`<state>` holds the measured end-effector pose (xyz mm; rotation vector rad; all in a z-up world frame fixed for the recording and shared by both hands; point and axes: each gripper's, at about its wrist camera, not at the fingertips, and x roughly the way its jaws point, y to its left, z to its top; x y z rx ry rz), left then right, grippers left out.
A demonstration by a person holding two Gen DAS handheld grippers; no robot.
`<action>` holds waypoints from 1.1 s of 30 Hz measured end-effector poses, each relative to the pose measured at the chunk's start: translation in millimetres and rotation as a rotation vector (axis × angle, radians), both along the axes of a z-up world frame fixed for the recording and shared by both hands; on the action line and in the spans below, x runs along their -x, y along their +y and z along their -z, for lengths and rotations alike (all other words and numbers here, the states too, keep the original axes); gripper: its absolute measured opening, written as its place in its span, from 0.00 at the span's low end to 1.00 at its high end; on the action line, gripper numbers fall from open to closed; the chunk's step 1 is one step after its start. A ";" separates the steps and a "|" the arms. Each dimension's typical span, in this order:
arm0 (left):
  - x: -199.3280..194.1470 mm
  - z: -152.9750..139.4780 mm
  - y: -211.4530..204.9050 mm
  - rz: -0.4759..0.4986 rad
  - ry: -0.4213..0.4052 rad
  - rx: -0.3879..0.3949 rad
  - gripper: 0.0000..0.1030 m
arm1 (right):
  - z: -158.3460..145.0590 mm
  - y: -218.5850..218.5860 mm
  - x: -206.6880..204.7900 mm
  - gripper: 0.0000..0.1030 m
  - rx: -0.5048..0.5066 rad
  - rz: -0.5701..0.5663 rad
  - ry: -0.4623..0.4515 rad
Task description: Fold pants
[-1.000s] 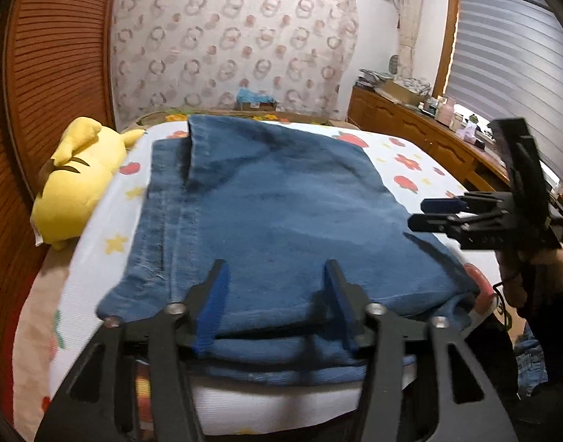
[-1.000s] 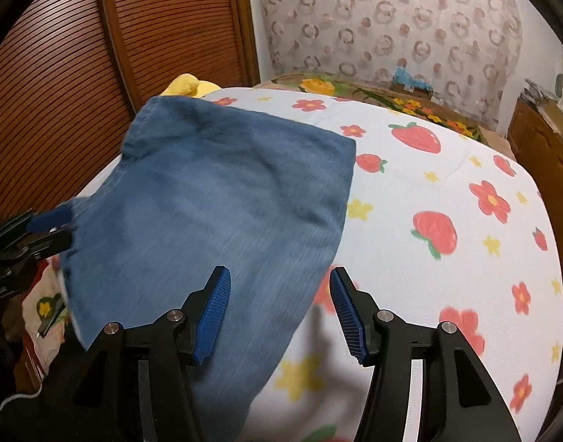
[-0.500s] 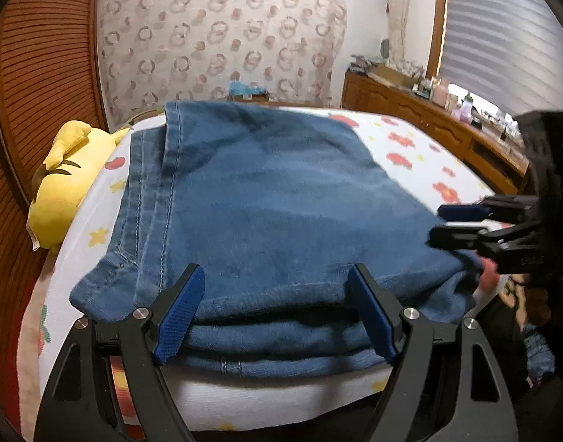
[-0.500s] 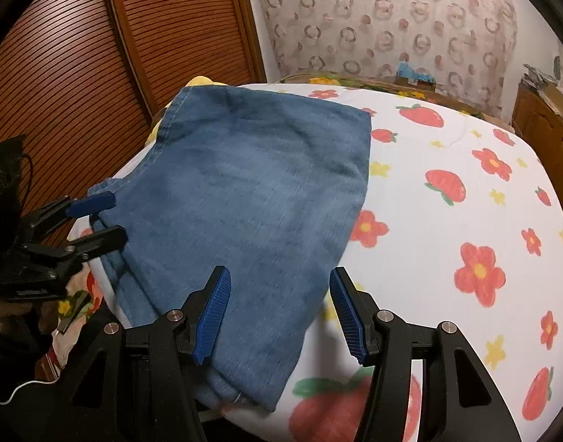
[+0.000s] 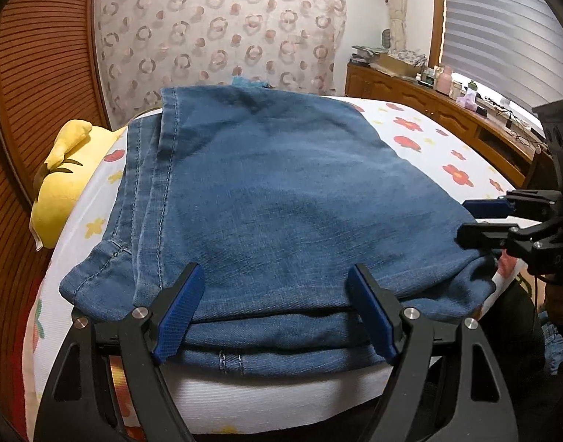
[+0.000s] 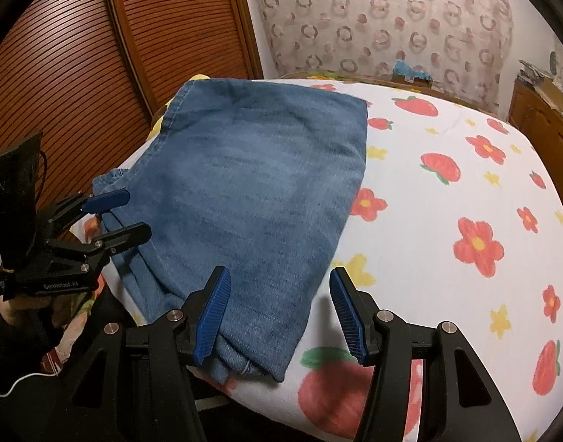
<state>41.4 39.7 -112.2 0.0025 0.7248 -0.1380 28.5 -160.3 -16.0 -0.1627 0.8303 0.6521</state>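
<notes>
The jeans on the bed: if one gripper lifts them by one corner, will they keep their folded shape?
Probably not. The jeans lie in loose stacked layers, so lifted by a corner they would likely sag and unfold. Thick denim in several layers probably feels rather heavy.

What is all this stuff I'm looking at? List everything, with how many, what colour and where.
jeans: one pair, blue denim, folded in layers on the near side of the bed
bedsheet: one, white with red flowers, strawberries and yellow stars, covering the bed
plush toy: one, yellow, on the bed's left edge beside the jeans
louvred doors: brown wood, left of the bed
curtain: one, pale with ring pattern, behind the bed
sideboard: one, brown wood, cluttered top, under the window blind
left tongs: black with blue pads, open, at the jeans' near edge
right tongs: black with blue pads, open, at the jeans' near right corner
</notes>
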 end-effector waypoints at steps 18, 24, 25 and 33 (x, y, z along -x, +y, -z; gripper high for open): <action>0.1 0.2 2.1 0.000 0.002 -0.007 0.79 | 14.3 8.0 -5.6 0.56 -0.038 -0.011 0.032; -0.2 0.3 0.6 0.000 -0.001 -0.009 0.79 | 15.9 14.5 -10.7 0.53 -0.057 -0.004 0.038; -0.1 0.4 -0.8 0.000 -0.002 -0.009 0.79 | 16.1 15.3 -11.4 0.52 -0.059 -0.004 0.040; 1.5 -0.4 -0.1 0.006 -0.012 0.015 0.79 | 11.2 10.6 -15.6 0.18 -0.112 0.015 0.054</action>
